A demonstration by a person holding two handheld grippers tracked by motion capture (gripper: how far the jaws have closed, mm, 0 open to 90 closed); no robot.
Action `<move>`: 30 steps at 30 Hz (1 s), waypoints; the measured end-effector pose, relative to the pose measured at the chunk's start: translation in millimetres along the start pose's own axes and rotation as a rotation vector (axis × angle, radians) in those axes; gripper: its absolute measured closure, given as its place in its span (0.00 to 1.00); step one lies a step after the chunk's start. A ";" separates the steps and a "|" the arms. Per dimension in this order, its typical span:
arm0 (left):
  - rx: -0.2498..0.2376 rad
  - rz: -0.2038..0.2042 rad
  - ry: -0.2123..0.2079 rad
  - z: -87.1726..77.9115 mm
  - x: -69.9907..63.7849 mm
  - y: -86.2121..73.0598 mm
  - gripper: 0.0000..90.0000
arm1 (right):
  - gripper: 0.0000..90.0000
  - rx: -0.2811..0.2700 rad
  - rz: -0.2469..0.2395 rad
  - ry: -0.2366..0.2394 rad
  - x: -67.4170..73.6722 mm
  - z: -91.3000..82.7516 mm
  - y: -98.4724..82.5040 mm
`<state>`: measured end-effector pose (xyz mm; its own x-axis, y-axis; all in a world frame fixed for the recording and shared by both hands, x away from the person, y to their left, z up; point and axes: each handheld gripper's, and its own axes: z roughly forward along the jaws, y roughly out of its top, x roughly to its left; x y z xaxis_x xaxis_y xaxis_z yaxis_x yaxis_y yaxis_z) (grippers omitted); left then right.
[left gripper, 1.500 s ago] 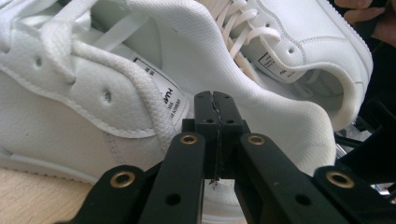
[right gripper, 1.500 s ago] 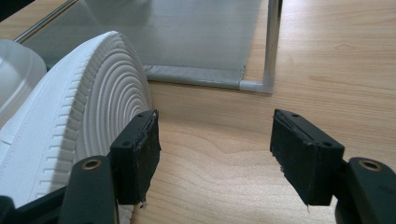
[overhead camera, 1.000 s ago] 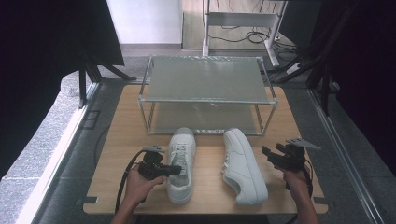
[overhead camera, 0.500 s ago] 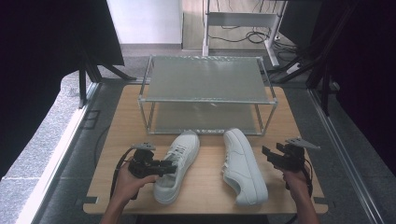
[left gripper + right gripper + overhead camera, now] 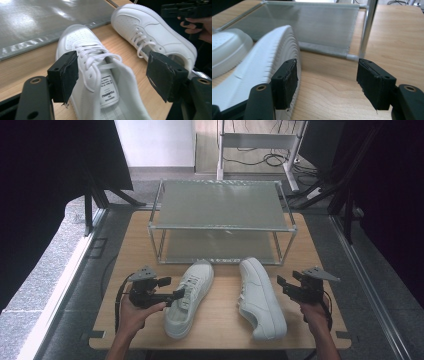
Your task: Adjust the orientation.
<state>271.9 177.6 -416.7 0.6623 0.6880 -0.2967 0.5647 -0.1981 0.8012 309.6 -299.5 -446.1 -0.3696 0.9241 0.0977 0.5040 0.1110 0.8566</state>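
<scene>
Since the earlier frame the left shoe (image 5: 187, 297) had swung heel-leftward; the left gripper (image 5: 172, 296), jaws wide, straddled its collar, perhaps touching; the right gripper (image 5: 281, 284) gaped beside the right shoe (image 5: 260, 297) on the wooden table (image 5: 220, 320) before the rack (image 5: 220, 210).

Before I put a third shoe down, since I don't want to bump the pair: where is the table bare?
Bare wood lies on the table left of the rack and right of it, and between the right shoe and right gripper. It is crowded around the left shoe, which the left gripper straddles.
</scene>
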 end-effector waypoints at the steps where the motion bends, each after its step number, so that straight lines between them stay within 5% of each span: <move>1: -0.002 -0.001 0.002 -0.3 0.8 -0.3 0.29 | 0.37 -0.003 -0.005 0.004 2.1 -0.8 1.0; 8: -0.020 -0.006 0.032 -3.9 5.7 -1.7 0.29 | 0.48 -0.022 -0.065 0.065 19.1 -10.3 6.9; 19: -0.030 -0.056 0.042 -7.0 17.7 -3.4 0.30 | 0.93 0.036 -0.235 0.220 70.7 -21.5 11.9; 30: -0.014 -0.073 0.021 -0.2 22.4 0.2 0.31 | 0.99 0.178 -0.433 0.269 132.5 -5.1 -9.8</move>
<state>286.8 193.1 -423.1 0.6094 0.7146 -0.3436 0.6037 -0.1372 0.7853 251.7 -180.0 -439.0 -0.7477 0.6566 -0.0991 0.3772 0.5427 0.7505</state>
